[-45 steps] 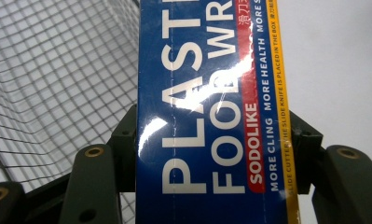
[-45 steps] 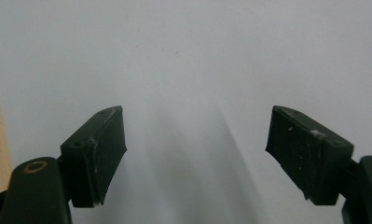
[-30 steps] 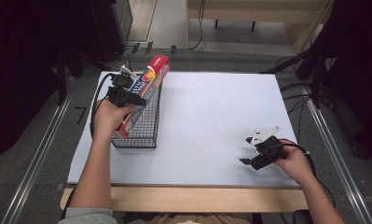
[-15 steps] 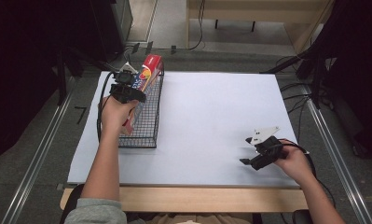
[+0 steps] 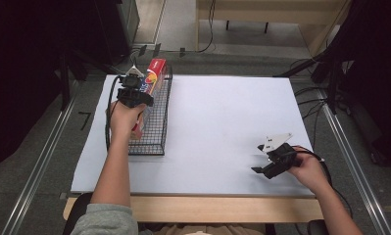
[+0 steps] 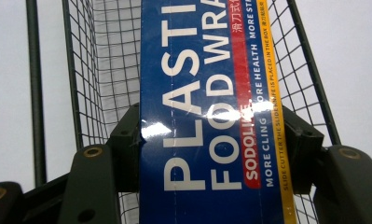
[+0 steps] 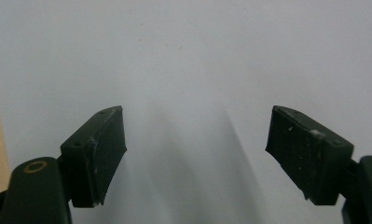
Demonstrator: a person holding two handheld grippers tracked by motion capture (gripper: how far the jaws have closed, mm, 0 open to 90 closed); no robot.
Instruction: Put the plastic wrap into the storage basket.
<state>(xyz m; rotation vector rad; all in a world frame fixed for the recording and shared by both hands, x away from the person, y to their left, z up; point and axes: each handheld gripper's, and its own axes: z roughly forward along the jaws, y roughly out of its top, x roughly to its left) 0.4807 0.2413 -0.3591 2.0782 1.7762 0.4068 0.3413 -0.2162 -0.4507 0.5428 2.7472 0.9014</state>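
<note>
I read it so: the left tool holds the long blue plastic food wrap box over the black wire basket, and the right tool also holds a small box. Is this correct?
Not fully. The right tool holds nothing: in the right gripper view its jaws stand open over the bare white table top. The rest is correct: the left tool grips the long blue plastic food wrap box over the black wire basket.

— Where is the left gripper (image 5: 134,92)?
— Near the desk's (image 5: 222,127) far left corner, holding the food wrap box (image 5: 152,78) over the wire basket (image 5: 156,128).
— The right gripper (image 5: 276,160)?
— Near the right front corner.
</note>
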